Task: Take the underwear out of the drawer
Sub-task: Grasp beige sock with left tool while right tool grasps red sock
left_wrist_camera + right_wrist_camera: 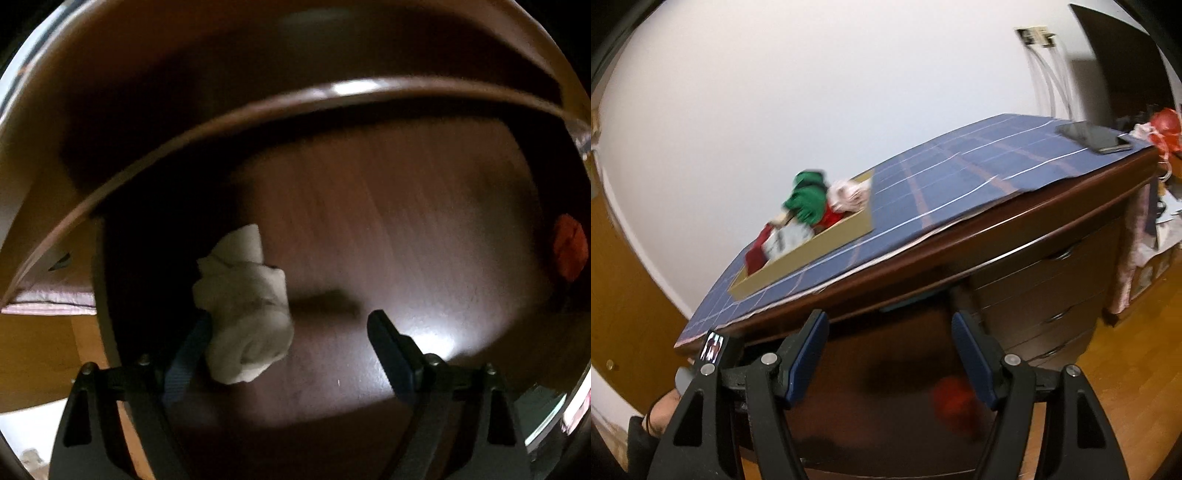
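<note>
In the left wrist view I look down into an open dark wooden drawer (pixel 388 206). A rolled white piece of underwear (pixel 243 306) lies on its bottom, against my left finger (pixel 188 354). My left gripper (pixel 291 328) is open, with the roll at its left side. A red piece of underwear (pixel 569 247) lies at the drawer's right edge. In the right wrist view my right gripper (pixel 890 332) is open and empty above the drawer, where the red piece (pixel 955 406) shows as a blur.
The dresser top carries a blue checked cloth (pixel 960 177). On it stands a shallow cardboard box (pixel 812 251) with green, red and white clothes, and a phone (pixel 1093 136) at the far right. More closed drawers (pixel 1052 288) are at the right, above a wooden floor (pixel 1126 369).
</note>
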